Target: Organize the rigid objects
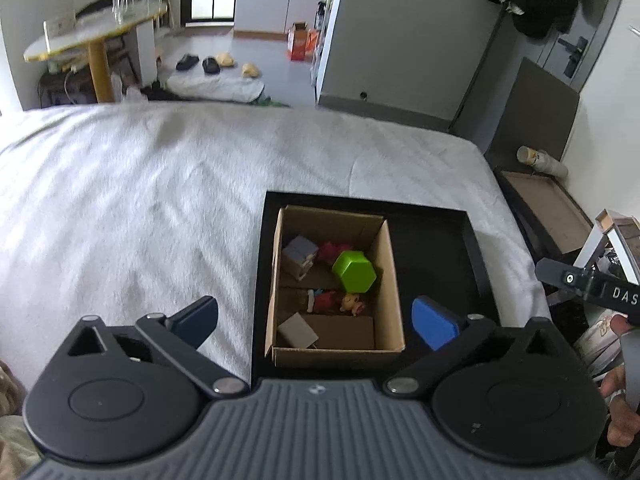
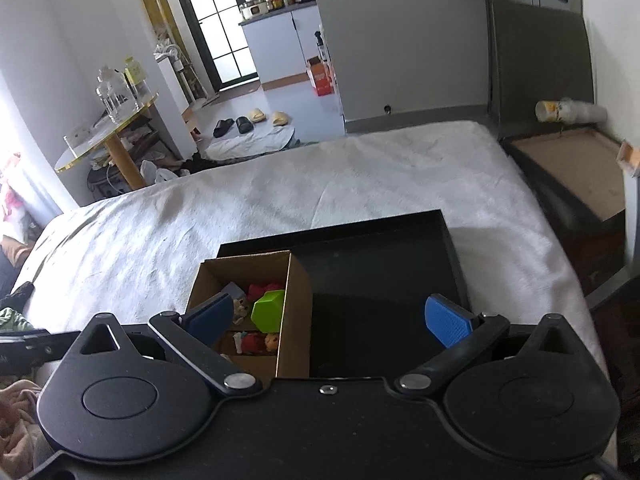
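A brown cardboard box (image 1: 390, 280) stands in the left part of a black tray (image 1: 440, 248) on a white bed. Inside it lie a green hexagonal block (image 1: 354, 272), a grey-purple block (image 1: 300, 254), a red toy (image 1: 326, 300), a small figure (image 1: 352, 304) and a grey card piece (image 1: 298, 332). My left gripper (image 1: 316, 320) is open and empty, held above the box's near end. My right gripper (image 2: 328, 318) is open and empty, above the tray (image 2: 384, 280) beside the box (image 2: 296, 304); the green block (image 2: 268, 312) shows there too.
The white bed cover (image 1: 140, 200) spreads left and far. A cardboard-topped dark box (image 2: 572, 176) and a fallen stack of cups (image 2: 568, 111) are at the right. A round table (image 1: 92, 40) with glass bottles and slippers (image 1: 200, 64) on the floor lie beyond the bed.
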`<state>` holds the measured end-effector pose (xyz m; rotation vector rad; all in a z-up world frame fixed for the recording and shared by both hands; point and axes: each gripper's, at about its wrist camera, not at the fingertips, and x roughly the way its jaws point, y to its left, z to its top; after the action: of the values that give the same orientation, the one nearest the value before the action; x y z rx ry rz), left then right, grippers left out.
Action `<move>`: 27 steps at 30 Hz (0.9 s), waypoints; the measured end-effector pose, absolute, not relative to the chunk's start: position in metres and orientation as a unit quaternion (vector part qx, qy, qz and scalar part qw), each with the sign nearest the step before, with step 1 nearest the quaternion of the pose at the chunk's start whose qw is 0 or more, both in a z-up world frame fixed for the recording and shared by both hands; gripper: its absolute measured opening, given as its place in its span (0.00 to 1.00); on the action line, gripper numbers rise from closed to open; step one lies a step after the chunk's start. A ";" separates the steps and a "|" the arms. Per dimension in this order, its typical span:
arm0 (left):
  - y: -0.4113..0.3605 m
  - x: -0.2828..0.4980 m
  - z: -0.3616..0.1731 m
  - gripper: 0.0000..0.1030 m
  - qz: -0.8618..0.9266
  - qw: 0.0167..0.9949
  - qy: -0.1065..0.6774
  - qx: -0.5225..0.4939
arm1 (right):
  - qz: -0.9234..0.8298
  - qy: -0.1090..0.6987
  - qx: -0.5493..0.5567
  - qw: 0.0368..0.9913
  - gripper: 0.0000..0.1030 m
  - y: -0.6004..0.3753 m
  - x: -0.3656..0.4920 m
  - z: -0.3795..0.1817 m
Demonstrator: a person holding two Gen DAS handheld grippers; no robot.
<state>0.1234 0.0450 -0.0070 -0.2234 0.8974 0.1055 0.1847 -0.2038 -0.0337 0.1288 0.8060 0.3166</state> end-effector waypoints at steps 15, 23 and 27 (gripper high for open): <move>0.017 0.075 0.051 1.00 0.042 0.924 0.371 -0.087 | 0.129 0.341 0.072 0.929 1.00 -0.230 0.144 0.012; 0.007 0.049 0.067 1.00 0.043 0.932 0.349 -0.086 | 0.130 0.325 0.059 0.935 1.00 -0.238 0.119 0.032; 0.005 0.040 0.072 1.00 0.038 0.934 0.343 -0.087 | 0.149 0.317 0.070 0.934 1.00 -0.242 0.106 0.037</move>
<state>0.0401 0.0050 0.0717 -0.1778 0.7021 0.0787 0.1062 -0.2423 0.0371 0.1422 0.6478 0.3037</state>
